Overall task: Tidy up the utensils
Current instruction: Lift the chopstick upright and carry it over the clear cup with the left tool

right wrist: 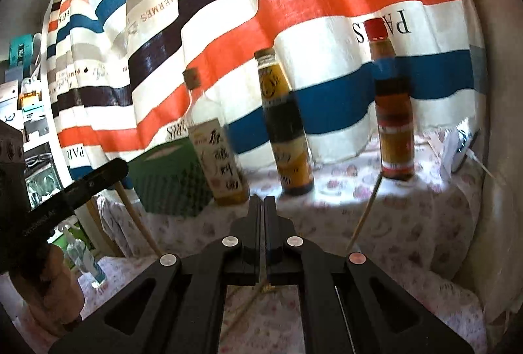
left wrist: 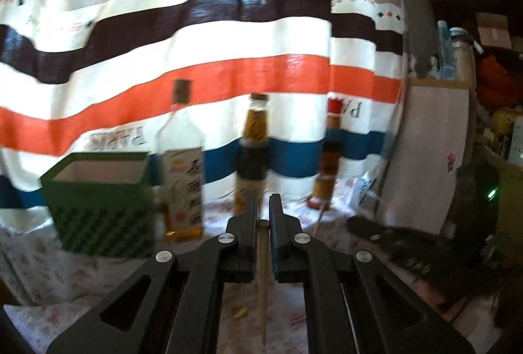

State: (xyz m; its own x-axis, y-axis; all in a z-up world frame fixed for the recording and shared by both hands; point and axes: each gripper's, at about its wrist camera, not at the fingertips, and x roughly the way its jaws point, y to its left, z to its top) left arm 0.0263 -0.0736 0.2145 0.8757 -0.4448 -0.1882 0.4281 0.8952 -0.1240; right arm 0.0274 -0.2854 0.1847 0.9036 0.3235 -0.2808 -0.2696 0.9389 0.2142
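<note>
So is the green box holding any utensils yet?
Looks empty: the green box shows only a bare pale inner wall, nothing sticking out. Its bottom is hidden.

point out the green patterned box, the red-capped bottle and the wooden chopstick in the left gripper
green patterned box [left wrist: 98, 210], left wrist view, front wall
red-capped bottle [right wrist: 390, 112], right wrist view, body
wooden chopstick [left wrist: 262, 282], left wrist view, shaft below the left gripper [left wrist: 263, 206]

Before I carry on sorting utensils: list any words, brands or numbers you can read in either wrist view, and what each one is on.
"HERMES": printed repeatedly on the striped curtain, mirrored.
"PARIS": large letters on the same curtain, mirrored.
Chinese characters: label of the clear square bottle, too blurred to read.
Labels on the dark bottle and the red-capped bottle: blurred, unreadable.
White lettering on the left tool: too small to read.
No numbers legible.
</note>
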